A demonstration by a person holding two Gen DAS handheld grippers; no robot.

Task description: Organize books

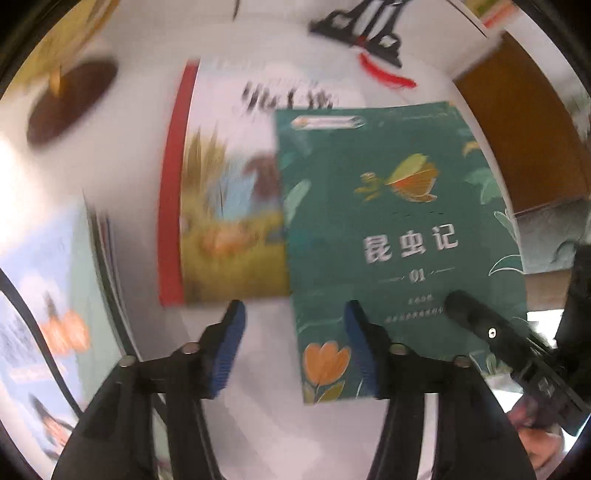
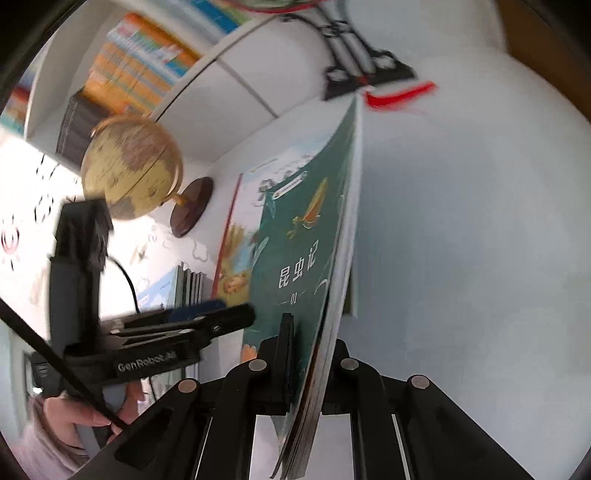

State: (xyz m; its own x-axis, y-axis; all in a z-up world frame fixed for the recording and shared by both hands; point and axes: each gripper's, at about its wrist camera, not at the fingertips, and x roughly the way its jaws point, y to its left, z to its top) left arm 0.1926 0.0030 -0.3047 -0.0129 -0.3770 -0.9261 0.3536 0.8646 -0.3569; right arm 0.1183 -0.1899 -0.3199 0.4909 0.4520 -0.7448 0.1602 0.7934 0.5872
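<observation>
Two grippers work over a white worktop (image 2: 480, 221). The right gripper (image 2: 308, 365) has its jaws closed tight on the lower edge of a green book (image 2: 306, 236), the pages pinched between them, so the book stands on edge and runs away from the jaws towards the far side of the worktop. In the left wrist view the same green book (image 1: 399, 221) shows its cover, with white title characters and an insect drawing, and the right gripper's black finger (image 1: 476, 321) lies over the cover's lower right corner.

The left gripper (image 1: 293, 314) has its jaws partly open and empty; no earlier picture is on hand to compare. Its blue pads (image 1: 231, 347) stand apart over bare worktop, the right one just over the green book's left edge.

Just ahead of the left jaws, and partly under the green book, lies a second book with a red spine (image 1: 173, 206) and a grassy picture on its cover. Left of those jaws a row of thin books (image 2: 190, 284) stands upright. Farther left sits a yellow globe (image 2: 129, 166) on a dark round base. Beyond the books are a black stand (image 1: 369, 33) and a red streak (image 1: 388, 75), too blurred to identify. A shelf of colourful books (image 2: 140, 62) lies far left of the right jaws.
</observation>
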